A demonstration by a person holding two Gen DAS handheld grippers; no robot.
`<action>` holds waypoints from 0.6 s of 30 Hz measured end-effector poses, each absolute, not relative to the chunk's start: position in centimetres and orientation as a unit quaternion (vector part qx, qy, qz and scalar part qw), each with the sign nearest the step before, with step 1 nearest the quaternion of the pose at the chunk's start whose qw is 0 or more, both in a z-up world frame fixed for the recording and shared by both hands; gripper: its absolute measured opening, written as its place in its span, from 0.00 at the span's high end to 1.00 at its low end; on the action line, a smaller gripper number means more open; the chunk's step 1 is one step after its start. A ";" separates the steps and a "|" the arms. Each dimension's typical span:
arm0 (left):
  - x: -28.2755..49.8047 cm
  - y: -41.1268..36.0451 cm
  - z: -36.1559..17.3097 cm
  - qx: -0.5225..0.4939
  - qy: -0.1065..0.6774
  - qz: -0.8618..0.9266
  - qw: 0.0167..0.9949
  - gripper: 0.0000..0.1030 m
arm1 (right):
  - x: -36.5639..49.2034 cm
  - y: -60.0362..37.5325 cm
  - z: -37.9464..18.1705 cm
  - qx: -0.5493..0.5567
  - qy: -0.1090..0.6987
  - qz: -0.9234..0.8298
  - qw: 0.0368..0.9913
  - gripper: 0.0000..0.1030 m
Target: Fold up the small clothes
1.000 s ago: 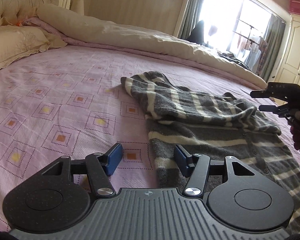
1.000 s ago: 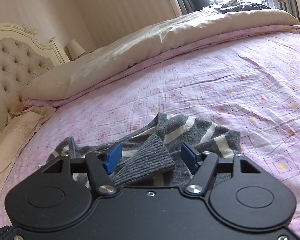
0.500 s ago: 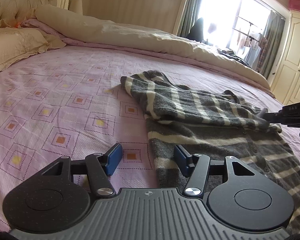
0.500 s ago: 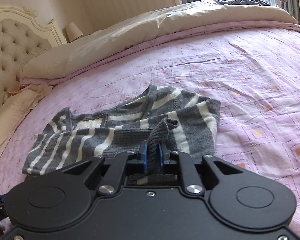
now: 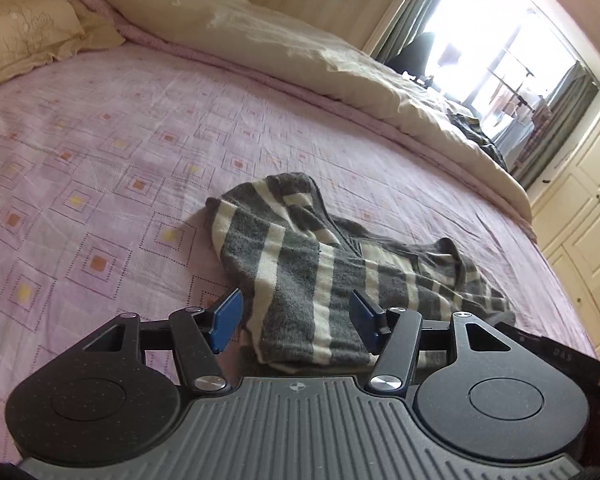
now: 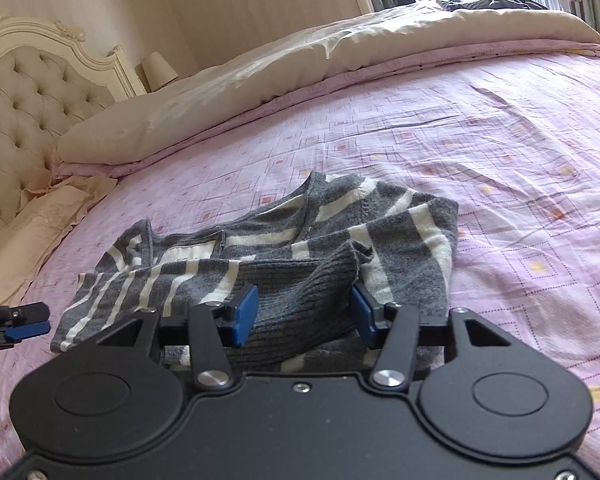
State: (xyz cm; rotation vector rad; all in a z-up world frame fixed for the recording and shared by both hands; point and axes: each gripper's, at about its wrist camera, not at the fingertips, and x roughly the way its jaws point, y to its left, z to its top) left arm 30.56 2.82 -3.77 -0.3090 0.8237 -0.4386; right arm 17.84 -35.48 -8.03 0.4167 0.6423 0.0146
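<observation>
**Sleeve laid in, cardigan only partly folded**

My right claw (image 6: 302, 314) has just let go: its jaws have been opening, and the blue pads now stand apart on either side of the ribbed grey cuff (image 6: 300, 300), which lies slack between them without being pinched. My left claw (image 5: 296, 318) is also about half open and holds nothing; a folded edge of the knit sits between its pads, but they do not press on it.

Outward from there, the striped cardigan (image 6: 284, 240) lies bunched in the middle of the bed (image 6: 500, 152), on the pink patterned sheet. Its label and neckline face up in the right wrist view, and one sleeve is drawn across the body. I judge that as the first fold done, roughly.

What remains, as I read it: the near hem is rumpled and the stripes run crooked, so the pile needs smoothing; the other side looks not yet brought in; and the final fold to halve the length has not been made. I would put the job at under halfway. Beyond it a cream duvet (image 6: 340, 48) lies rolled along the far side of the bed.
</observation>
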 end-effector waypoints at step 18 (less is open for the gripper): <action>31.4 4.1 -7.4 -0.133 0.375 -0.161 0.903 0.93 | 17.4 -35.4 -8.5 0.196 0.286 0.034 0.937 0.41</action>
